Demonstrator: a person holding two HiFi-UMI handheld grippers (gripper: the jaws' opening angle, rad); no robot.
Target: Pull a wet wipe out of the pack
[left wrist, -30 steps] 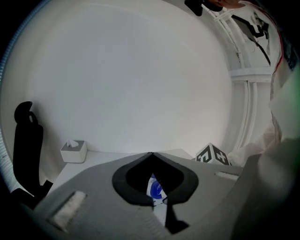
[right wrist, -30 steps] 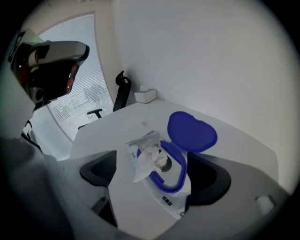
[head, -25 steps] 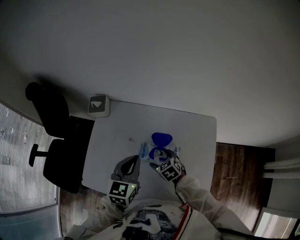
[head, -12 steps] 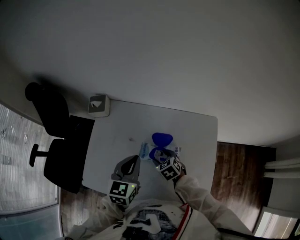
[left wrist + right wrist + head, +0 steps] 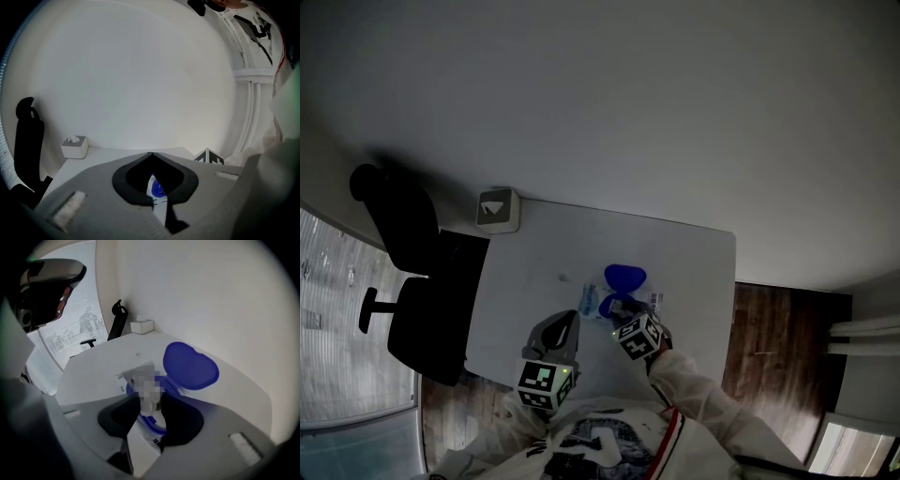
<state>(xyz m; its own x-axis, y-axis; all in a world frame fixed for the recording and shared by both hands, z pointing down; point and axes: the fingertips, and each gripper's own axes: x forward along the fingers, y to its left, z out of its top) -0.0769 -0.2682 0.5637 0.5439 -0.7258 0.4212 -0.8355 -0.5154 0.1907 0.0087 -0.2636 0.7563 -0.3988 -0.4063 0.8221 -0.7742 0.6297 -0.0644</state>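
The wet wipe pack (image 5: 590, 301) lies flat on the worktop (image 5: 525, 272), its long axis running across the person and its blue lid (image 5: 190, 365) flipped open. The wipe (image 5: 149, 406) stands up as a tuft straight between the jaws of the right hand-held gripper (image 5: 150, 399), which points steeply down and is closing, its pads just beside the tuft. The left hand-held gripper (image 5: 150, 155) is clamped on the pack's left end, so the pull likely goes upward, away from that hold.
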